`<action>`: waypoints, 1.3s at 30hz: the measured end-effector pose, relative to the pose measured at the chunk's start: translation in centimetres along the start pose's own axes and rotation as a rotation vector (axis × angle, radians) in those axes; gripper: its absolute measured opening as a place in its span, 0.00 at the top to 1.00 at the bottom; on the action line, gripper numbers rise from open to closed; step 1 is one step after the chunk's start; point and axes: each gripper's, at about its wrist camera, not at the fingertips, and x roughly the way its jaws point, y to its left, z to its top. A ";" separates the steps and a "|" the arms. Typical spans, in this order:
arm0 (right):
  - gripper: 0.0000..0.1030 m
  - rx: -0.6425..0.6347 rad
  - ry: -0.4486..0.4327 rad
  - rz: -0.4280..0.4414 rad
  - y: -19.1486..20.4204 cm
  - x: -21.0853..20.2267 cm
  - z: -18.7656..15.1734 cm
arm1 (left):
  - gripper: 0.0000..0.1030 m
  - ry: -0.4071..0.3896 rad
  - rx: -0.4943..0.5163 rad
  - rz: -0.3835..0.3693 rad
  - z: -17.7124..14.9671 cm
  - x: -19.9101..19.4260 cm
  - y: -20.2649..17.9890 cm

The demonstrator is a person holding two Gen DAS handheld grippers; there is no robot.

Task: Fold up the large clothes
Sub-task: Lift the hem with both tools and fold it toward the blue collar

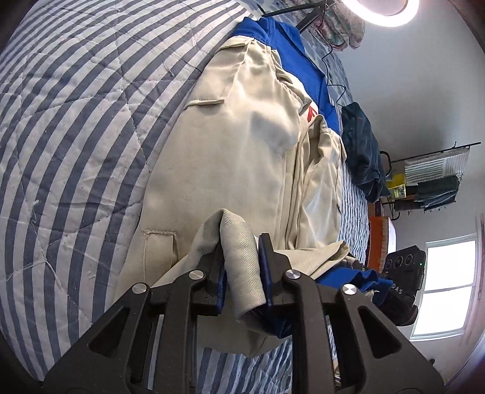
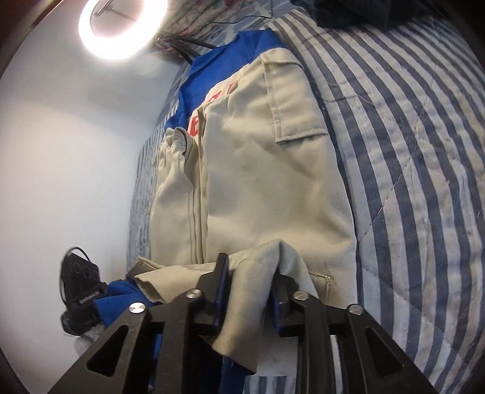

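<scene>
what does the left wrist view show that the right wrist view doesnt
Only the left wrist view shows the window, the wire rack on the wall, and the whole dark blue garment lying beside the jacket.

Only the right wrist view shows the jacket's flapped pocket and more of its red lettering.

Both show the beige and blue jacket on the striped quilt, the ring light, and beige fabric bunched between each gripper's fingers: left gripper, right gripper.
</scene>
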 end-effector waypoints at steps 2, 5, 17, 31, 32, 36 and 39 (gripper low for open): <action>0.24 0.033 -0.005 0.046 -0.3 -0.9 0.1 | 0.75 0.011 -0.011 -0.021 0.2 -0.2 0.0; 0.17 0.047 -0.051 0.109 -0.4 -3.4 0.1 | 0.58 0.005 -0.037 -0.064 0.6 -1.2 -0.1; 0.37 -0.177 -0.106 0.055 -2.0 -8.9 -3.6 | 0.51 -0.178 0.171 -0.053 1.6 -9.5 -1.0; 0.50 -0.393 0.029 -0.104 -0.7 -3.2 -5.0 | 0.59 0.053 0.290 -0.007 -1.1 -0.2 2.0; 0.50 -0.389 0.036 -0.108 -0.8 -2.9 -5.0 | 0.64 0.052 0.293 0.004 -1.2 0.0 1.9; 0.73 -0.435 0.035 -0.151 -0.1 -2.9 -5.6 | 0.86 0.023 0.308 0.012 -2.2 -0.6 1.3; 0.85 -0.478 0.022 -0.186 1.1 -2.9 -6.3 | 0.89 -0.013 0.334 0.023 -3.2 -1.4 0.6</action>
